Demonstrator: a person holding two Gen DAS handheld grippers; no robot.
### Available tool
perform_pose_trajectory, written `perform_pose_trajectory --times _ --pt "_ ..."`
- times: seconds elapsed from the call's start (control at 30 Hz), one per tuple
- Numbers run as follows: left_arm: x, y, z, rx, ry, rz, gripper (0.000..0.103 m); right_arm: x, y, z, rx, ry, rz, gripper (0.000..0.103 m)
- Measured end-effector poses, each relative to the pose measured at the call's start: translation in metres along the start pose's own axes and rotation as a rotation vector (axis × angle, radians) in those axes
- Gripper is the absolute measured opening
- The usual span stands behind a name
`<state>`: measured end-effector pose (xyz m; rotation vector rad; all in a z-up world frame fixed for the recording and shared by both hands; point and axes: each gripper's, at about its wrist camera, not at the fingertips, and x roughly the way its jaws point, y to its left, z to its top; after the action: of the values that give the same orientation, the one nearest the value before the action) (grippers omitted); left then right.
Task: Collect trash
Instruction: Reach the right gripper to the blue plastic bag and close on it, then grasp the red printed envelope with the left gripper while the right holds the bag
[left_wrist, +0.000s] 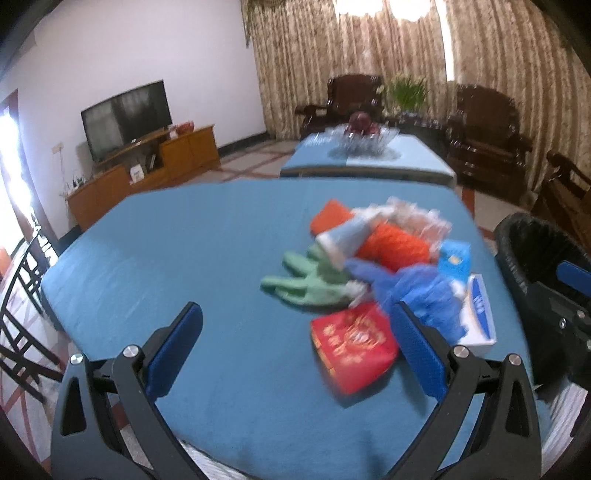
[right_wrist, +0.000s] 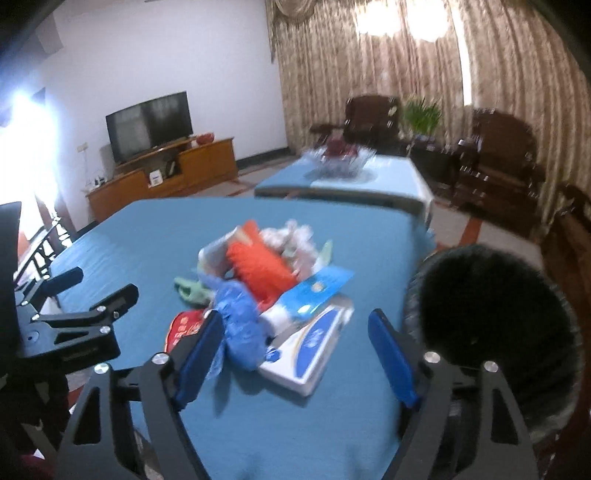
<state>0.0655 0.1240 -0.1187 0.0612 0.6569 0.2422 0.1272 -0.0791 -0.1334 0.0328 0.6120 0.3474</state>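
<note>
A heap of trash lies on the blue table (left_wrist: 166, 258): a red packet (left_wrist: 352, 352), a green glove (left_wrist: 306, 282), a crumpled blue bag (left_wrist: 417, 291), orange wrappers (left_wrist: 391, 245), clear plastic (left_wrist: 421, 216) and a white and blue box (left_wrist: 480, 314). My left gripper (left_wrist: 297, 325) is open and empty, above the table, short of the red packet. My right gripper (right_wrist: 295, 336) is open and empty, just short of the blue bag (right_wrist: 240, 325) and the white box (right_wrist: 314, 347). A black bin (right_wrist: 491, 314) stands at the table's right edge.
A second blue table (left_wrist: 417, 155) with a glass fruit bowl (left_wrist: 364, 138) stands behind. Dark wooden armchairs (left_wrist: 487, 136) line the curtained wall. A TV (left_wrist: 125, 118) sits on a wooden cabinet at left. Dark chairs (left_wrist: 22, 295) stand at the table's left.
</note>
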Motion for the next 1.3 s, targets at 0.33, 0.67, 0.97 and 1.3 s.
perform_pose_trajectory --times 0.33,0.67,0.97,1.3 --pt "0.034 0.028 -0.011 -0.051 0.069 0.028 0.098 0.071 0.028 -0.006 -0.077 0.094 0.064 0.054" --pt "0.048 0.020 -0.016 -0.057 0.105 -0.025 0.084 0.085 0.041 -0.021 -0.129 0.143 0.094 0.023" --pt "0.049 0.013 -0.017 -0.055 0.118 -0.049 0.082 0.056 0.035 -0.010 -0.119 0.074 0.157 0.019" --pt "0.056 -0.015 -0.017 -0.045 0.147 -0.086 0.093 0.025 0.003 0.001 -0.085 -0.010 0.054 0.019"
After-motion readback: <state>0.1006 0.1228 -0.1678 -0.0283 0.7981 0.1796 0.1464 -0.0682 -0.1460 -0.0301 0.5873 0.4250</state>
